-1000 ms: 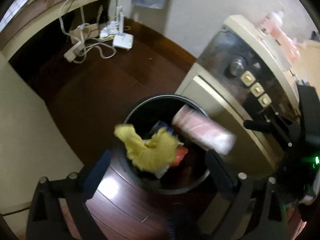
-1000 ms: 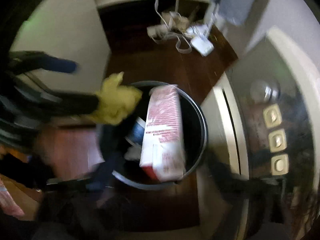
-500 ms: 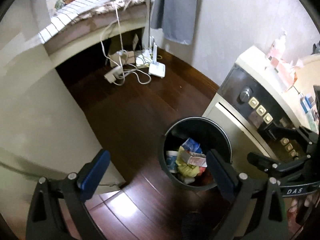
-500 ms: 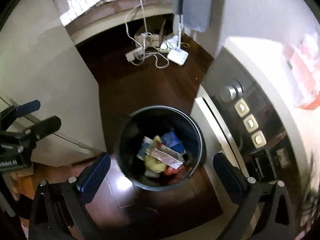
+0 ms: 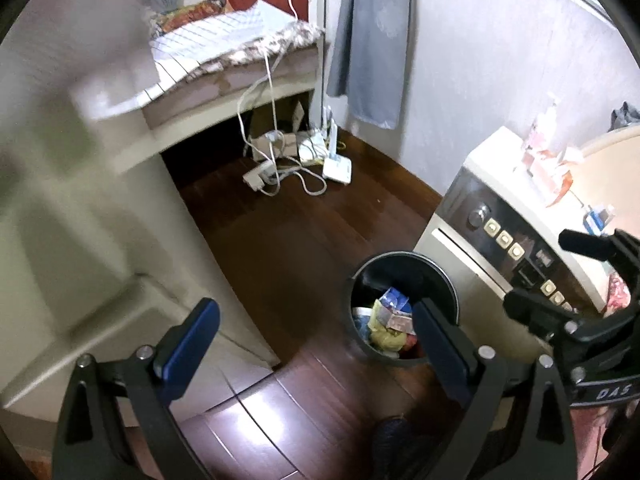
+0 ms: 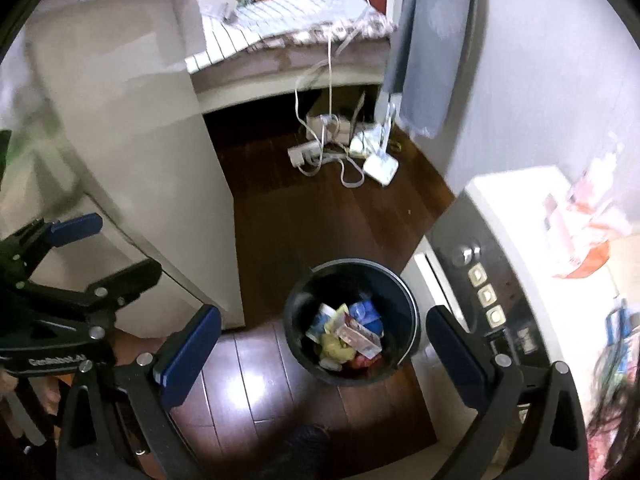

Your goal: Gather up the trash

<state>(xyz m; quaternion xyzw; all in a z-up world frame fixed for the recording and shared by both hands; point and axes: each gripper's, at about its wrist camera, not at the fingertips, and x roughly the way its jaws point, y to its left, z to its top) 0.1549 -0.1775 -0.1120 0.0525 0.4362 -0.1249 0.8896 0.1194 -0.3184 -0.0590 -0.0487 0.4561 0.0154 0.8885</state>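
A black round bin [image 5: 404, 268] stands on the dark wood floor beside a beige appliance. It holds a yellow crumpled wrapper [image 6: 334, 346], a red-and-white carton [image 6: 358, 338] and blue packets [image 6: 364, 314]; it also shows in the right wrist view [image 6: 408, 300]. My left gripper [image 5: 316, 336] is open and empty, high above the floor to the bin's left. My right gripper [image 6: 324, 344] is open and empty, high above the bin. Each gripper shows in the other's view, the right one [image 5: 560, 280] and the left one [image 6: 100, 252].
A beige appliance with a knob and buttons [image 5: 504, 240] stands right of the bin, with pink packaging on top [image 6: 580, 224]. A beige cabinet [image 6: 132, 184] stands left. Cables, a power strip and a white router [image 5: 338, 168] lie on the floor by the bed.
The yellow wrapper and the red-and-white carton dropped from the grippers into the bin. Both grippers opened and rose well above it.
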